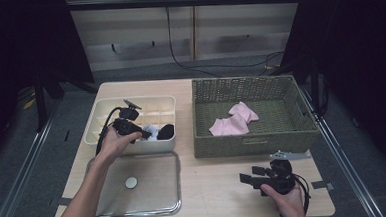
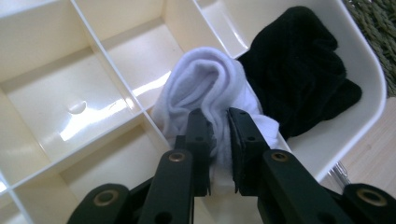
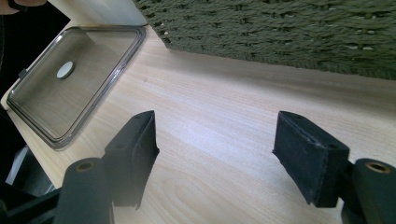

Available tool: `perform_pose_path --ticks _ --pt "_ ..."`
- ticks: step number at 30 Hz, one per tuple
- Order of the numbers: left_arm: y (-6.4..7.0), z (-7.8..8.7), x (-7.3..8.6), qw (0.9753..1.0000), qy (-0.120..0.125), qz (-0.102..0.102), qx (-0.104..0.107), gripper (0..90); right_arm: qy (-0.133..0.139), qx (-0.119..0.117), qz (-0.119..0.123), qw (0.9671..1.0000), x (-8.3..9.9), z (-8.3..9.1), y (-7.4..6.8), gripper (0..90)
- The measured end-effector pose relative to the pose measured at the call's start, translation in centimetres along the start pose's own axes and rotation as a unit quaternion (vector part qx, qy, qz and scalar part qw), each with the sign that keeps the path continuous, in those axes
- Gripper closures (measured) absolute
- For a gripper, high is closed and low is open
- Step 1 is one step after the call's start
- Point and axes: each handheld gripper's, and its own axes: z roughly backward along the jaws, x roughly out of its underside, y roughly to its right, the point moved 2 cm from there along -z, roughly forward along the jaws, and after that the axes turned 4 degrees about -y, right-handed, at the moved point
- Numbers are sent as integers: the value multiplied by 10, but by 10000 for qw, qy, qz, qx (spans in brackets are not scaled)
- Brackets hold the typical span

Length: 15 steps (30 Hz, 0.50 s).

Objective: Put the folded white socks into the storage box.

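White rolled cotton sock [image 2: 210, 88] sits in near-right compartment of cream plastic divided organizer box [image 1: 108, 110], touching black rolled sock [image 2: 299, 70]. Left gripper [image 2: 219, 128] pinches white sock's edge fold. Right gripper [image 3: 224, 149] spread wide, idle over light wooden table [image 3: 219, 107]. Risk: shallow pinch slips, or roll unravels and drags black sock along.

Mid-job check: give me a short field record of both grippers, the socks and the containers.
left gripper: jaws shut on rolled white sock in cream divided plastic tray
right gripper: jaws open above the wooden table, holding nothing
rolled black sock: corner compartment, beside the white one
pink socks: inside green woven basket
clear lid: flat on table, in front of tray
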Motion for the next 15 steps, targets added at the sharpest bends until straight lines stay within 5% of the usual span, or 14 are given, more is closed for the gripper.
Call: perform_pose_path --ticks 4,7,9,15 --pt "6 -4 -3 9995 -110 -103 -265 807 -17 -2 -10 10000 0 -1 0 296" --pt "5 -5 -6 9995 -262 17 -196 808 -38 -12 -7 10000 -1 -2 -1 296" --pt "8 -5 -8 9990 -307 -76 -312 809 -37 -22 14 10000 -1 -3 -2 296" --pt "6 -1 0 9998 -2 128 -162 794 0 -18 -51 10000 -2 0 0 296"
